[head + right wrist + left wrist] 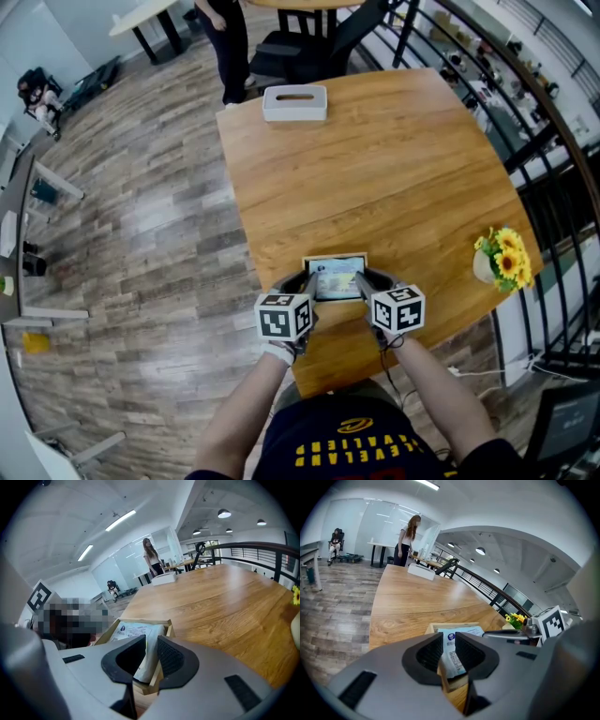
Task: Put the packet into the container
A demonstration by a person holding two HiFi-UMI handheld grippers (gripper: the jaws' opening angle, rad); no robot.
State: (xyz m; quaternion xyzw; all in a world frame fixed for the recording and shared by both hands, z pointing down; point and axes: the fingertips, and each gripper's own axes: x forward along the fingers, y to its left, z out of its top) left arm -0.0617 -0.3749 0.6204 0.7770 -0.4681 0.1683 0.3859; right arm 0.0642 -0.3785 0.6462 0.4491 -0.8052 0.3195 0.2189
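Observation:
A shallow wooden container [334, 256] sits near the table's front edge, and a white-and-blue packet [336, 277] lies flat in it. My left gripper [307, 281] is at the packet's left end and my right gripper [364, 281] at its right end, both low over the container. In the left gripper view the packet [461, 632] runs down between the narrow jaws of the left gripper [449, 651], just over the container's wall [450, 626]. The right gripper [151, 656] likewise pinches the packet [136, 632] above the container's rim [140, 620].
A white tissue box [294, 103] stands at the table's far edge. A small pot of yellow flowers [502, 258] sits at the right edge. A person [225, 47] stands beyond the table, near a chair [300, 42]. A black railing [553, 169] runs along the right.

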